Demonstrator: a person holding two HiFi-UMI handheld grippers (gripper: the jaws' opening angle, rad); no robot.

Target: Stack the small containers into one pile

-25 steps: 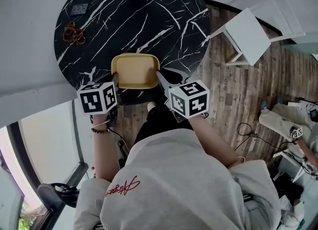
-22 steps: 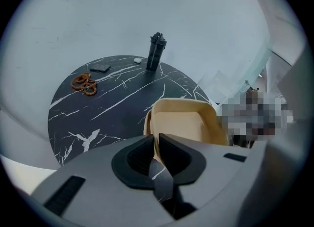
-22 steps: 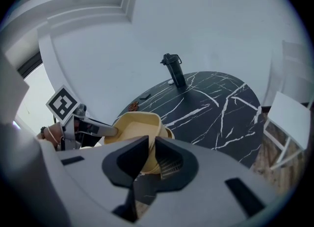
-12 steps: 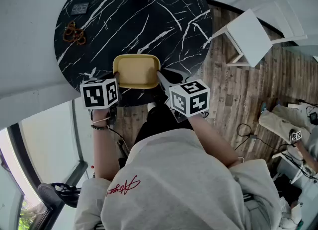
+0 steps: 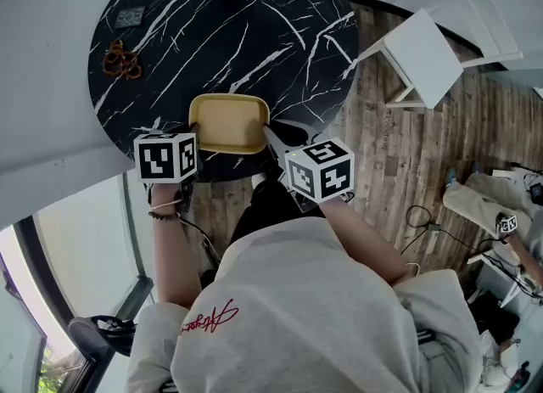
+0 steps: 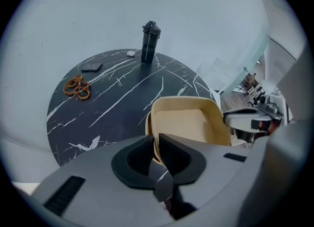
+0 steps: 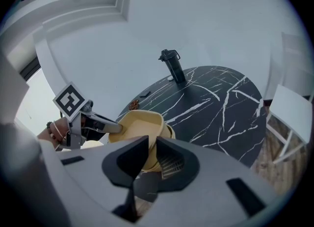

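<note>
Left gripper (image 5: 197, 134) and right gripper (image 5: 270, 136) each pinch opposite rims of the yellow container (image 5: 227, 124), centre frame; red script (image 5: 209, 318) on the sweatshirt (image 5: 314, 315) is illegible.

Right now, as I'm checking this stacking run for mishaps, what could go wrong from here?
1. The left hand-held gripper and the right hand-held gripper each pinch only the thin rim of the yellow container; a slip could drop it.
2. It sits by the black table's near edge, so a fall might reach the floor.
</note>
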